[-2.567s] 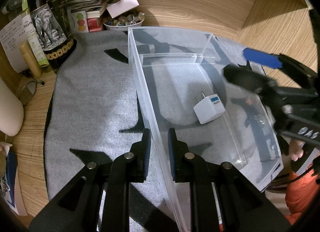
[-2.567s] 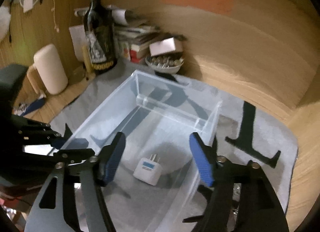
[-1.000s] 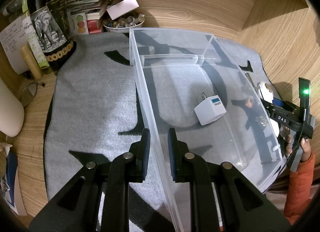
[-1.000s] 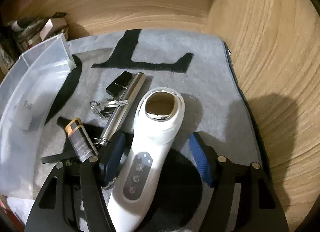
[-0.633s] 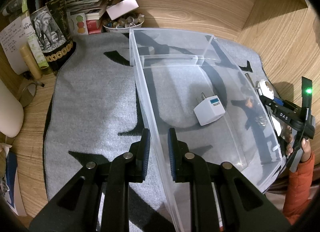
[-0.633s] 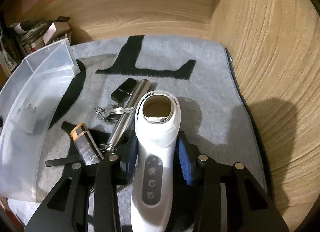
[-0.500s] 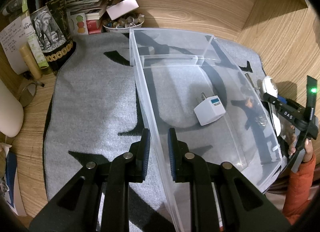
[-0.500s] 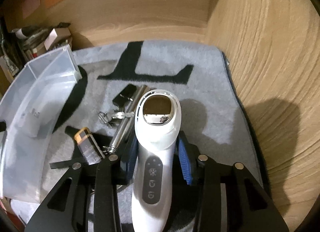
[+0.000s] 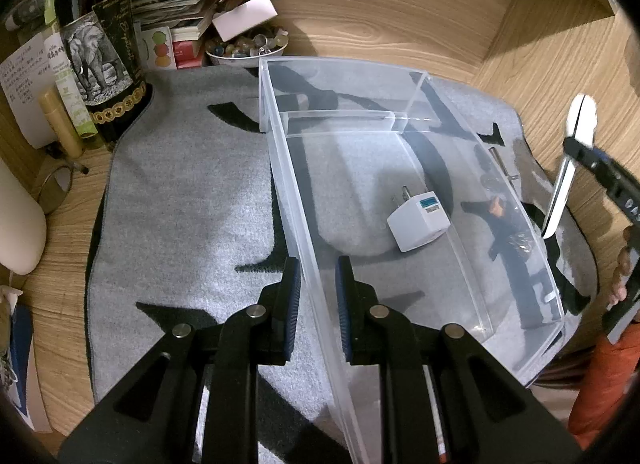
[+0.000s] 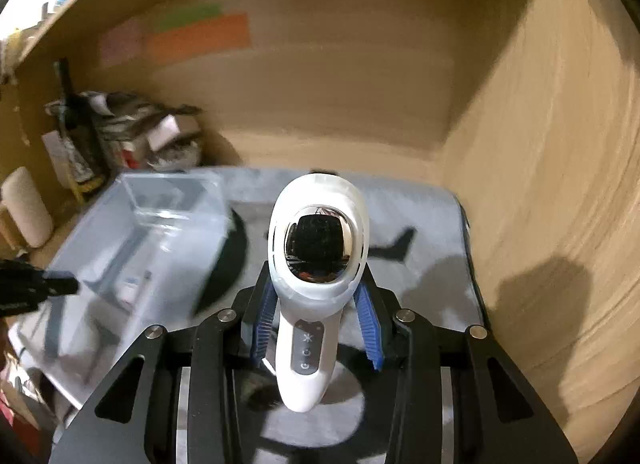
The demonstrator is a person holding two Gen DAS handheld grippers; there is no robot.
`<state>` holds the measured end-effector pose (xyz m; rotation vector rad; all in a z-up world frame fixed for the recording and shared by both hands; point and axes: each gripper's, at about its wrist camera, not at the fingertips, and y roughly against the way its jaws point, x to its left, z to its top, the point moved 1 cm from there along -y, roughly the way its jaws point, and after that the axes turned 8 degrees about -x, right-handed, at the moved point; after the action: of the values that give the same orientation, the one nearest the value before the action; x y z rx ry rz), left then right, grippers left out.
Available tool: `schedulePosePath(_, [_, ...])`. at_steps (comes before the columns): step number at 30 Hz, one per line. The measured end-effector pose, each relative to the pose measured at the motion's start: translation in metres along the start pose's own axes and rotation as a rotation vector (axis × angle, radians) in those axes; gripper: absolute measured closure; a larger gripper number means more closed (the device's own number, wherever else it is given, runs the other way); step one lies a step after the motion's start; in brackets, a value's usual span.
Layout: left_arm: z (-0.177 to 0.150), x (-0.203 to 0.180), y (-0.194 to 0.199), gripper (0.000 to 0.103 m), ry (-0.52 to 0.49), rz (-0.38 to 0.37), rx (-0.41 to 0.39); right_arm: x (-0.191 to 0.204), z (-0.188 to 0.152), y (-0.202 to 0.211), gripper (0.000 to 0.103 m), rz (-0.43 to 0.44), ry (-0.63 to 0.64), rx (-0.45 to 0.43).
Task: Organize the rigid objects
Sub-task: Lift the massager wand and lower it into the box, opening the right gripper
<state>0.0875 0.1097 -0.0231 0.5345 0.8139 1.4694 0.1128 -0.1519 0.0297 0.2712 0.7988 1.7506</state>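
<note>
My left gripper (image 9: pixel 317 296) is shut on the near left wall of a clear plastic bin (image 9: pixel 280 167) that stands on a grey mat (image 9: pixel 184 199). A white USB charger (image 9: pixel 418 219) lies inside the bin. My right gripper (image 10: pixel 316 318) is shut on a white handheld device (image 10: pixel 316 260) with a mirrored head and three buttons, and holds it up above the mat, to the right of the bin (image 10: pixel 132 240). From the left wrist view the device (image 9: pixel 566 167) shows edge-on, lifted at the right.
A dark wine bottle (image 9: pixel 100 47), books, papers and a bowl of small items (image 9: pixel 248 49) crowd the back left corner. A metal tube and keys (image 9: pixel 500 171) lie on the mat right of the bin. Wooden walls close in behind and to the right.
My right gripper has closed on the white device and lifted it off the mat, tilting it upward. My left gripper has stayed clamped on the bin wall.
</note>
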Motion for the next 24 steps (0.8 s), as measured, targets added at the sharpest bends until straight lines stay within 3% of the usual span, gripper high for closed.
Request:
schedulePosePath(16, [0.001,-0.002,0.0,0.087,-0.007,0.002,-0.003,0.077,0.045,0.019,0.069,0.195,0.095,-0.134])
schedulePosePath(24, [0.001,-0.001,0.0,0.087,-0.005,-0.004,-0.006,0.13,0.037,-0.012,0.068,0.321,0.16,-0.04])
